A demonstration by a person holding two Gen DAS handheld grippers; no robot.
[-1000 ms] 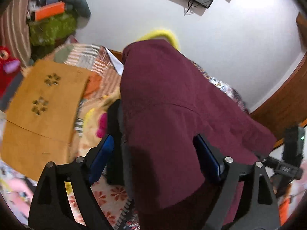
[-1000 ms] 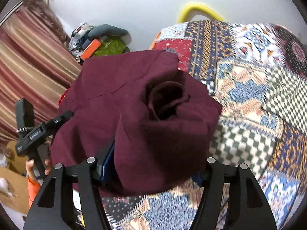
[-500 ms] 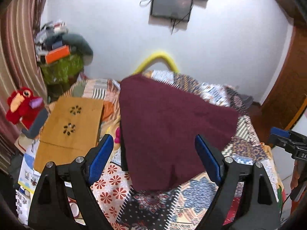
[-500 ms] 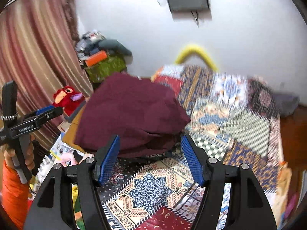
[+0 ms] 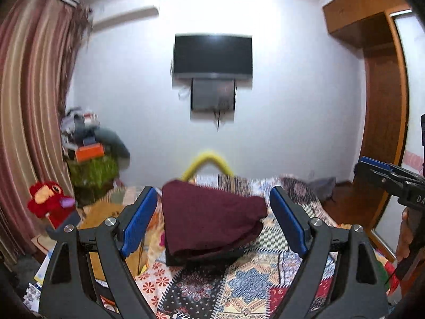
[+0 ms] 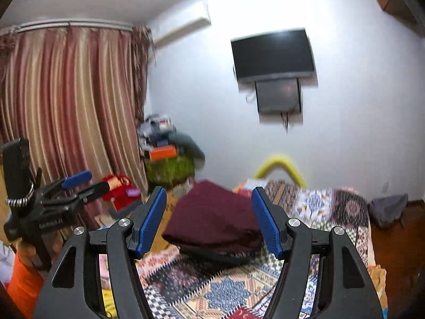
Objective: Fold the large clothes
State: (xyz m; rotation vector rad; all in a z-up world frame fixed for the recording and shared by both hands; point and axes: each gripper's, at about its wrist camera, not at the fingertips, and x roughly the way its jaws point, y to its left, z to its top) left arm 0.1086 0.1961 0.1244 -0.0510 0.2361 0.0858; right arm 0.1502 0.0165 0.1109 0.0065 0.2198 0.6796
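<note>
The maroon garment (image 5: 209, 218) lies folded in a loose heap on the patchwork quilt (image 5: 247, 284), resting on a dark item whose edge shows beneath it; in the right wrist view the same garment (image 6: 215, 218) sits near the quilt's (image 6: 318, 204) left side, apart from both tools. The left gripper (image 5: 212, 223) is held above the near end of the bed with its jaws wide apart and nothing between the blue pads (image 5: 138, 223); the right gripper (image 6: 208, 223) is likewise spread open and empty, its blue pads (image 6: 152, 222) framing the garment from a distance. Each view catches the other tool at its edge, the right one (image 5: 390, 180) at the far right, the left one (image 6: 50, 204) at the far left, held by an orange-sleeved arm. A TV (image 5: 212, 54) hangs on the white wall; a striped curtain (image 6: 71, 111) hangs at left; a red plush toy (image 5: 47, 202) sits by the bed; a yellow hoop (image 5: 209, 162) rises behind the quilt.
</note>
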